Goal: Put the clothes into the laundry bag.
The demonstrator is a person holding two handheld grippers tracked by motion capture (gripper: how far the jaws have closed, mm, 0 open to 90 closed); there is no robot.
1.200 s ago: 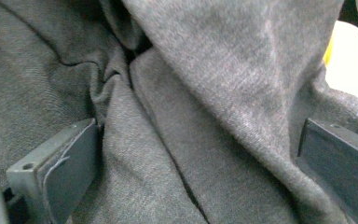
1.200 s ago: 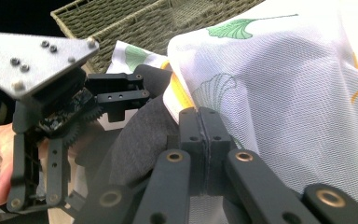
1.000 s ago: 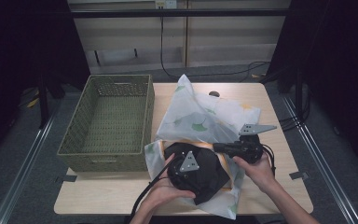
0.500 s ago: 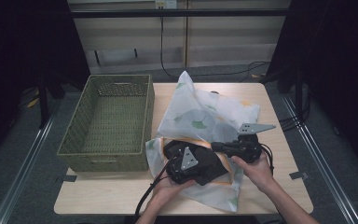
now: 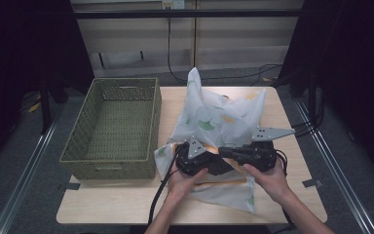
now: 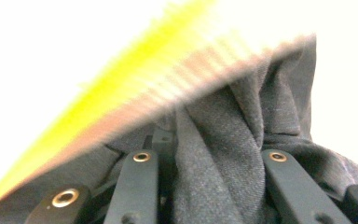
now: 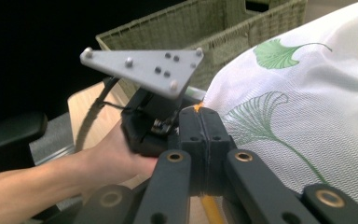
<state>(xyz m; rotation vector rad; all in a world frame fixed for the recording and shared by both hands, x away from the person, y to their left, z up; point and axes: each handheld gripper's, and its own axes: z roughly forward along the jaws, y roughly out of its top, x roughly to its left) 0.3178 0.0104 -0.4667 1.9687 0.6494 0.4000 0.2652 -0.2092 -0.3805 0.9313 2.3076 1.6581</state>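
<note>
the leaf-print cloth [image 5: 214,117] lies heaped on the table [image 5: 126,204], beside the basket [image 5: 112,126]. the left gripper [image 5: 219,165] has just been closing, grey cloth [image 6: 223,154] bunched between its jaws. the right gripper [image 5: 224,152] is clamped on an orange-edged fold.

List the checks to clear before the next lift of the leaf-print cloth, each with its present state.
1. Right gripper shut on the cloth's orange edge: ok.
2. Left gripper, jaws just closing, has fabric bunched between them: ok; firm pinch: cannot tell.
3. Leaf-print cloth free of the wicker basket: ok.
4. Basket holds nothing: ok.
5. Cloth's near corner off the table: not ok, it lies flat.
</note>
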